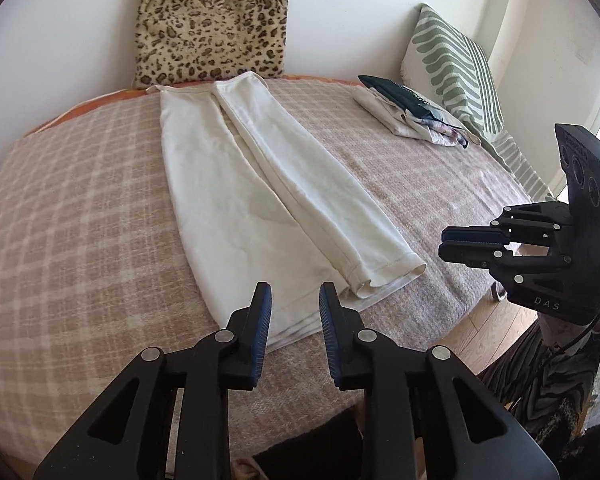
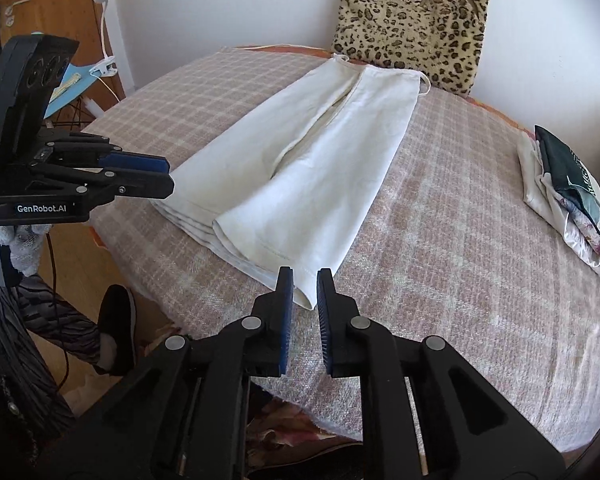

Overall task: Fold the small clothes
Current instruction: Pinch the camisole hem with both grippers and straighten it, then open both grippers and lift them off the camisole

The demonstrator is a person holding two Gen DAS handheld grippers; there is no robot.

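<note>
- left gripper (image 1: pixel 294 308) spread apart, holding nothing, hovering right at the near hem of the white garment (image 1: pixel 260 184)
- right gripper (image 2: pixel 305 294) parted a bit too, empty, just over the hem corner
- garment lying flat lengthwise on the plaid blanket (image 1: pixel 80 200), sides folded in
- pile of folded clothes (image 1: pixel 412 114) off to the right
- leopard cushion (image 1: pixel 212 24) against the far wall
</note>
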